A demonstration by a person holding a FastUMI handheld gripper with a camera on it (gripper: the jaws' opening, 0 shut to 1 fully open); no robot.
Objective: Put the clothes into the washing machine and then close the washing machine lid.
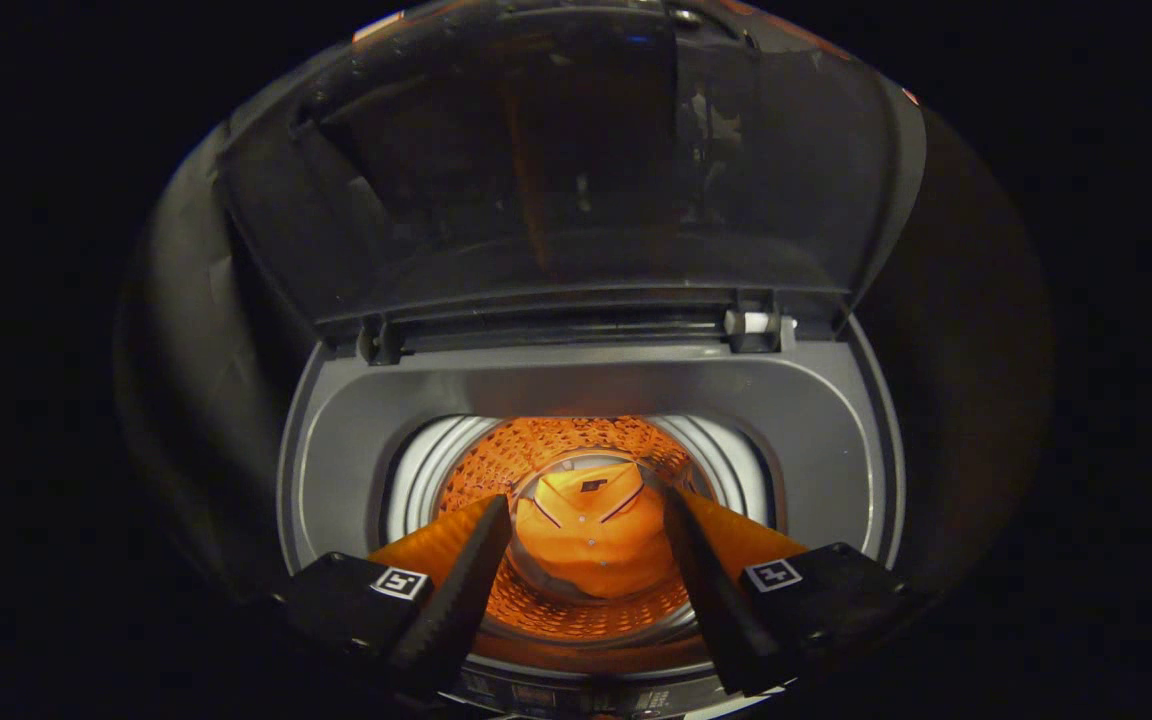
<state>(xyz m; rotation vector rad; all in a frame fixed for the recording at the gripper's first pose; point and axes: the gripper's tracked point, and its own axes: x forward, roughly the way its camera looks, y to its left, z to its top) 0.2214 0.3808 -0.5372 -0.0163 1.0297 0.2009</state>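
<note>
An orange collared shirt (591, 535) lies at the bottom of the washing machine's perforated drum (576, 445). My gripper (586, 510) hovers over the drum's mouth, open, fingers spread on either side of the shirt and well above it, holding nothing. The grey top of the washing machine (576, 385) rings the opening. Its dark see-through lid (576, 160) stands raised behind the opening, hinged along the back edge.
A white hinge piece (756, 322) sits at the lid's back right corner. The machine's control strip (576, 695) runs along the front edge below my fingers. Dark booth wall surrounds the machine.
</note>
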